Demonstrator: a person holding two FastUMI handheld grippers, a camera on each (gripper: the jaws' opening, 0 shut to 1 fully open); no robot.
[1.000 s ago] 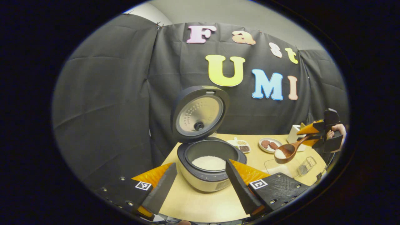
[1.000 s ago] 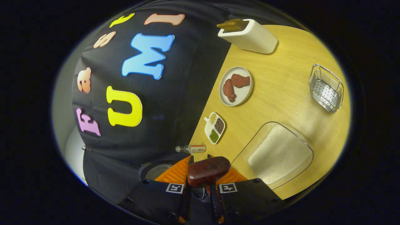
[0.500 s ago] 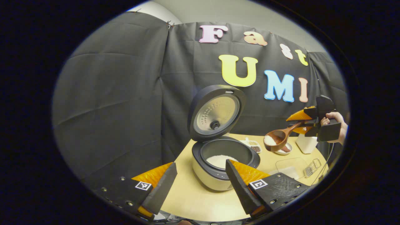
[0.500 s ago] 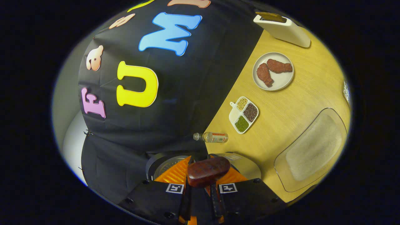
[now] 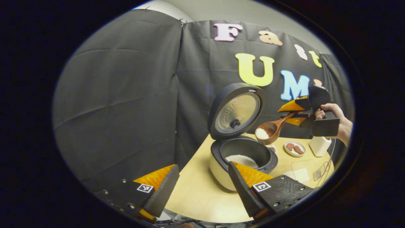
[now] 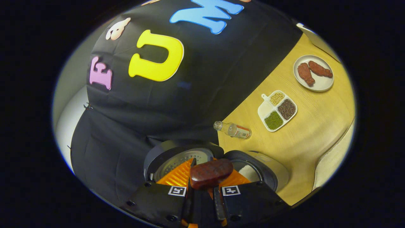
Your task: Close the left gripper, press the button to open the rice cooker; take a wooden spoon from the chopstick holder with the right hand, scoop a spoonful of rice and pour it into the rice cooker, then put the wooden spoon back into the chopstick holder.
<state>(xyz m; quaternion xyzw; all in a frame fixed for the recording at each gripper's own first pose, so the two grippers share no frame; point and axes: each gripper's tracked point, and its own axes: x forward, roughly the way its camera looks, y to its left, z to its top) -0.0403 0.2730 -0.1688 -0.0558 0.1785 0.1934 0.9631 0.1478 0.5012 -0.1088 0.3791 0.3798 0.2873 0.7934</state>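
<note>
The rice cooker (image 5: 240, 155) stands on the table with its lid (image 5: 235, 110) raised; white rice lies in its pot. In the left gripper view, my right gripper (image 5: 292, 113), held by a hand (image 5: 335, 118), is shut on the handle of a wooden spoon (image 5: 269, 131) whose bowl holds rice and hangs just above the pot's right rim. In the right gripper view the spoon's handle end (image 6: 211, 172) sits between the fingers of the right gripper (image 6: 202, 186), with the cooker (image 6: 269, 171) below. My left gripper (image 5: 202, 186) is open in front of the cooker, holding nothing.
On the wooden table (image 6: 303, 133) lie a divided dish of beans (image 6: 277, 110), a plate with brown pieces (image 6: 314, 72), a small bottle on its side (image 6: 234, 129) and a clear tray of rice (image 5: 302, 172). The white chopstick holder (image 5: 319, 146) stands at the far right.
My right gripper has carried the rice-filled spoon leftward from over the tray to just above the cooker's pot. The left gripper's view has swung left; its fingers stay open.
</note>
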